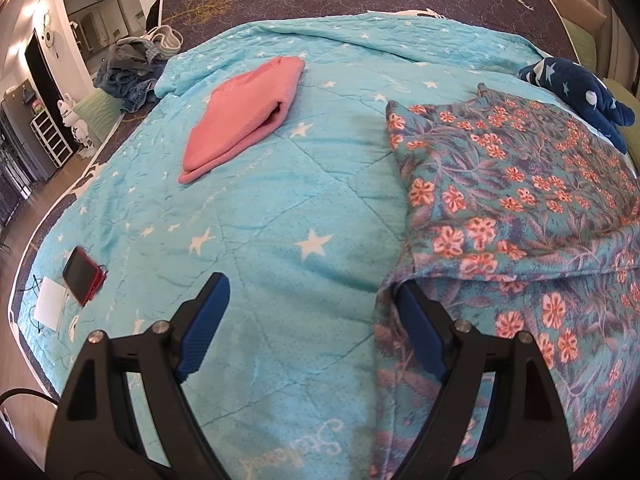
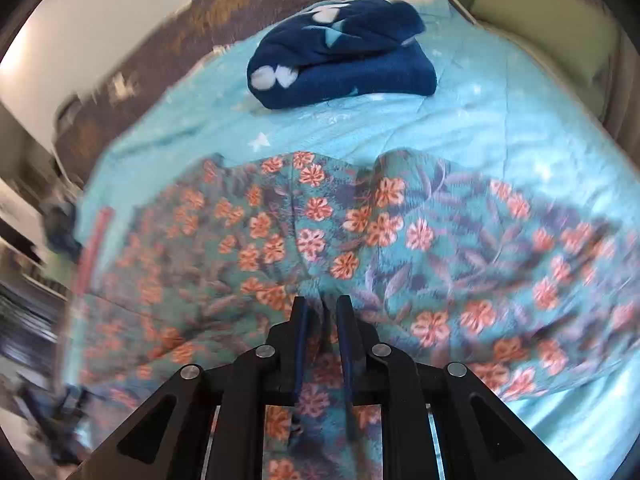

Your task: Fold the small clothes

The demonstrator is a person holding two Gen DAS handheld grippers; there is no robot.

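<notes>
Fabric in a floral print (image 2: 320,240) is lying spread across the turquoise star quilt (image 1: 260,220) on the bed, one layer already doubled over itself at the far side. The right tool (image 2: 322,304) is sitting directly over the garment's near hem, its jaws drawn almost together with a pinch of the flowered cloth bunched between the blue pads; the picture there is smeared with motion. The left tool (image 1: 312,300) is hanging wide open at the garment's left border, gripping nothing: its right finger is touching or tucking just under the cloth's edge, its left finger is standing over bare quilt. From that tool the garment is stretching away to the right and forward, its long side seemingly running away from the cameras toward the head of the bed. The right hand is therefore the one on the work, and any further fold is likely depending on the left tool shifting right to catch the matching edge. A folded pink garment (image 1: 244,116) and a folded navy star-print piece (image 2: 340,56) are resting well apart on the quilt.
</notes>
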